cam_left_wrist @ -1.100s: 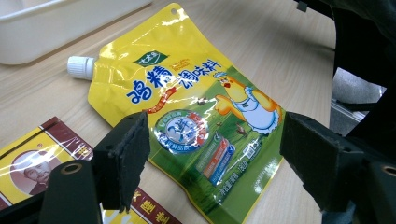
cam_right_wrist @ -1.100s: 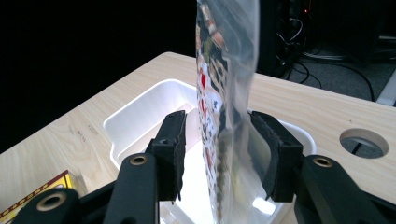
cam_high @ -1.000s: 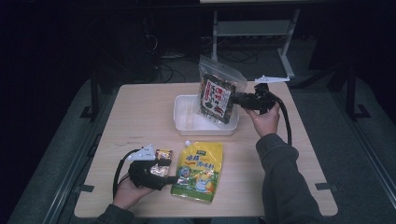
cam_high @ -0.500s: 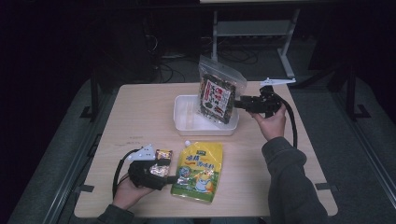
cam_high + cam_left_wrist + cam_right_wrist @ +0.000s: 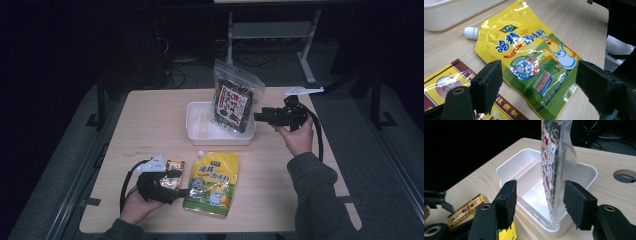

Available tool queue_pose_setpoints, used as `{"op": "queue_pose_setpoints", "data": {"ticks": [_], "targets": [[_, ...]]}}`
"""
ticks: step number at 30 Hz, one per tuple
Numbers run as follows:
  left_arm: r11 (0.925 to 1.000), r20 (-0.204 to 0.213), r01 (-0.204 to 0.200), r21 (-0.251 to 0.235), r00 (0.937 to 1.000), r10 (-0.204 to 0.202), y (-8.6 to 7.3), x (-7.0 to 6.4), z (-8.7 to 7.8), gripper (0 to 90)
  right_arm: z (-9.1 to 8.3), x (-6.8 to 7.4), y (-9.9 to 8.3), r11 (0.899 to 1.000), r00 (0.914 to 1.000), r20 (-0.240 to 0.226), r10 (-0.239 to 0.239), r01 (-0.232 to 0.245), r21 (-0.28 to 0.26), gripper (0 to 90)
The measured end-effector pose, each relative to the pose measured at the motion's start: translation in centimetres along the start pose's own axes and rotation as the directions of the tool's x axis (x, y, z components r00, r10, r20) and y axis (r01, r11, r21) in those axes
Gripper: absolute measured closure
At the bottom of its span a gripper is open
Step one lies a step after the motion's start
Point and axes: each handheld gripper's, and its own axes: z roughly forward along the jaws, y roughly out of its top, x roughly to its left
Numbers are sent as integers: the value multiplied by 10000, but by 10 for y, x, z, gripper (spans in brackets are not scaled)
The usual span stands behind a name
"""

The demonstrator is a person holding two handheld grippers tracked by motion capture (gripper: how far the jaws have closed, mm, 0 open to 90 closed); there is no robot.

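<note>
Now that the right gripper (image 5: 539, 202) has backed off rightward with fingers apart and empty, the bag (image 5: 231, 103) stands released in the tray (image 5: 197, 127), while the left gripper (image 5: 537, 82) hovers wide open over the yellow pouch (image 5: 531, 60).

A light wooden table (image 5: 150, 120) bears a white tub (image 5: 200, 131), yellow pouch (image 5: 212, 182) and small packet (image 5: 175, 166).
</note>
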Motion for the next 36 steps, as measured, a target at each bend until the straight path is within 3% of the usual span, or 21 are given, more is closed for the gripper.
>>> {"op": "queue_pose_setpoints", "data": {"ticks": [15,24,27,36], "targets": [[9997,-79,-124,227,9999,126,-2,-1,3,196,-18,12,-23,9984,9994,-294,207,-191,541,357],[9995,-182,-200,226,9996,204,-1,-3,2,196,-17,31,-32,9954,9984,-557,29,25,960,351],[9996,-195,-215,187,9996,219,-1,-4,1,196,-15,40,-39,9925,9980,-587,-234,302,1188,355],[9994,-115,-262,245,9996,265,0,-5,5,194,-16,58,-56,9899,9949,-984,-220,355,1373,348]]}}
